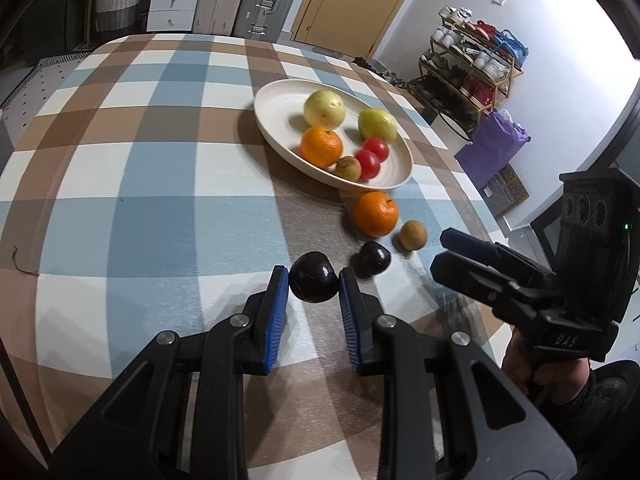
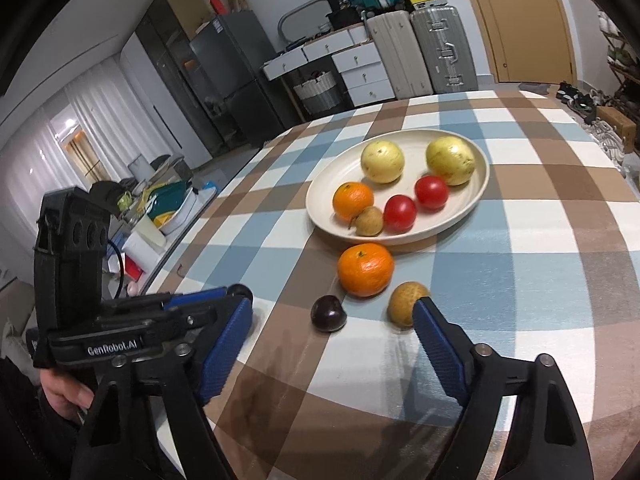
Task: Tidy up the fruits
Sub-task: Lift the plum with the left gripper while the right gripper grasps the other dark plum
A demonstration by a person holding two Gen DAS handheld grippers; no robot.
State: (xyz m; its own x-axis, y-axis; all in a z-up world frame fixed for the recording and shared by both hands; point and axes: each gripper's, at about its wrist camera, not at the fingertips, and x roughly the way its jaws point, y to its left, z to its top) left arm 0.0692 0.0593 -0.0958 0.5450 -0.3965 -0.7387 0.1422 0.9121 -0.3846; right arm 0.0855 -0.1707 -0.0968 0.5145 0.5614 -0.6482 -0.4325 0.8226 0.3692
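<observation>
My left gripper (image 1: 313, 280) is shut on a dark plum (image 1: 313, 282), which sits between its blue pads over the checked tablecloth. A second dark plum (image 2: 328, 314) lies on the cloth, with an orange (image 2: 365, 269) and a small brown fruit (image 2: 405, 303) beside it. My right gripper (image 2: 332, 307) is open just short of that plum, its right fingertip next to the brown fruit; nothing is gripped. Behind stands a cream plate (image 2: 320, 216) holding two yellow-green fruits, an orange, two red tomatoes and a small brown fruit. The right gripper (image 1: 442, 252) shows at the right of the left wrist view.
The table's right edge (image 1: 476, 208) runs close to the loose fruit. Beyond it are a shoe rack (image 1: 472, 64) and a purple bag (image 1: 494, 144). Suitcases (image 2: 420, 52) and drawers stand past the far edge. A hand holds the left gripper (image 2: 236, 296).
</observation>
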